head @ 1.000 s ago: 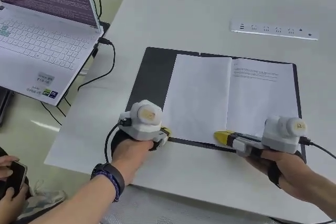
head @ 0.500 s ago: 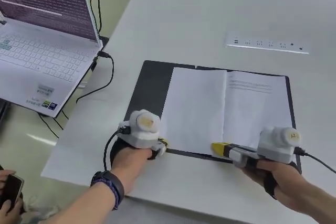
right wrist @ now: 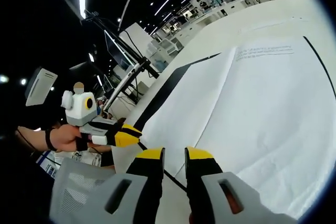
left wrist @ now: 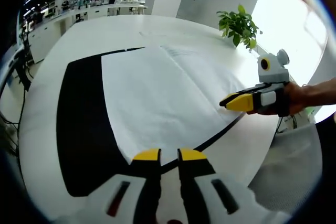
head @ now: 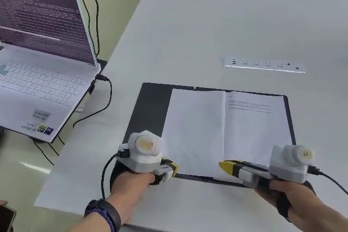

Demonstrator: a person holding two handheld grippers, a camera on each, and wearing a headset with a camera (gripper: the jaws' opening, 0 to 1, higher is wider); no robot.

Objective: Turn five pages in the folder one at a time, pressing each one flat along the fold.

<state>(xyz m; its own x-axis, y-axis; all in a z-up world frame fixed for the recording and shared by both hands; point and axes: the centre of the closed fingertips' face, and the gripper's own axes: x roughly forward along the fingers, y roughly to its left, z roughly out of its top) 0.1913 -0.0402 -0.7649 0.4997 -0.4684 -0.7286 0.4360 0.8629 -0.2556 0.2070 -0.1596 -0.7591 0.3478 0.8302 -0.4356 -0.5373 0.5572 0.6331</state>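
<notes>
Now, head view, folder: a black folder point(head: 148, 113) lies open and square to the near edge of a white table point(head: 217, 20). A blank page point(head: 193, 129) is on the left and a page with a few printed lines at its top point(head: 255, 129) on the right. Both lie flat and meet at the fold point(head: 224, 126).
Head view, left gripper: the left gripper point(head: 169, 168) rests at the blank page's near left corner, jaws closed on nothing.
Head view, right gripper: the right gripper point(head: 225, 167) lies low along the folder's near edge, jaws together and empty, tips pointing left at the foot of the fold.
Head view, room to move: white tabletop stretches beyond the folder's far edge, where a power strip point(head: 265, 64) lies well apart. An open laptop point(head: 38, 80) stands off to the left, its cable point(head: 100, 107) trailing near the folder's left side.
Left gripper view, edges: a broad band of black cover borders the blank page on the left, and the page's near corner sits just ahead of the jaw tips. The right gripper reaches in from the right to the page's near edge. A potted plant point(left wrist: 239, 24) stands beyond the table.
Right gripper view, edges: the folder's thin black near edge runs under the jaws, with the printed page ahead. A hand point(right wrist: 63, 137) holds the left gripper at the far corner, under strip lights in a dim office.
</notes>
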